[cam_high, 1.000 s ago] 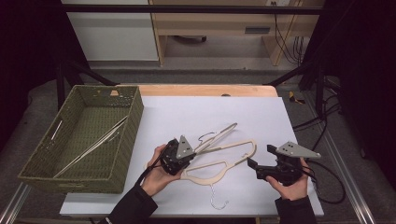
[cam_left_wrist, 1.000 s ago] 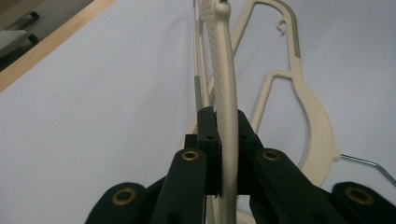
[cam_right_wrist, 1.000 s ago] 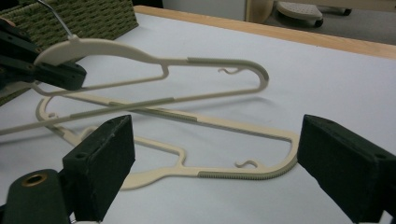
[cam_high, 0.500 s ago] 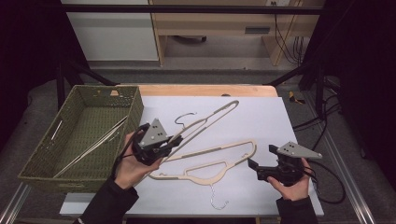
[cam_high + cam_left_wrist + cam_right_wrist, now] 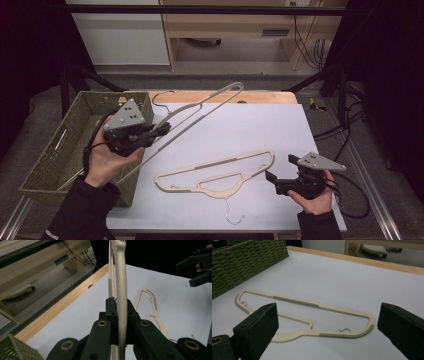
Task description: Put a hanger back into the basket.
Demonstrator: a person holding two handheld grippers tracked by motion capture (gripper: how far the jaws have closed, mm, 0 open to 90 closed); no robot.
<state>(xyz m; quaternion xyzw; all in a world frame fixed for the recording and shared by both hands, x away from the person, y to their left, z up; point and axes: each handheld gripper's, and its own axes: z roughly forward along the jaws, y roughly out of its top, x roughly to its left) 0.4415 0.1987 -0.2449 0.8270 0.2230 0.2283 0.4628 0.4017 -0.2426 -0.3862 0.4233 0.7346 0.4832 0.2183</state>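
While the left gripper [image 5: 162, 127] clamps its jaws on a cream hanger [image 5: 200, 111] held in the air beside the woven basket [image 5: 65, 150], the job looks like loading hangers into it, so next comes swinging over the rim and lowering. The right gripper [image 5: 280, 167], jaws just spread wide and empty, faces the second hanger [image 5: 215, 172] flat on the desk [image 5: 260, 125]; no readable writing anywhere.

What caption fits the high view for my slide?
Left gripper lifts one cream hanger beside the woven basket; open right gripper waits near another hanger.
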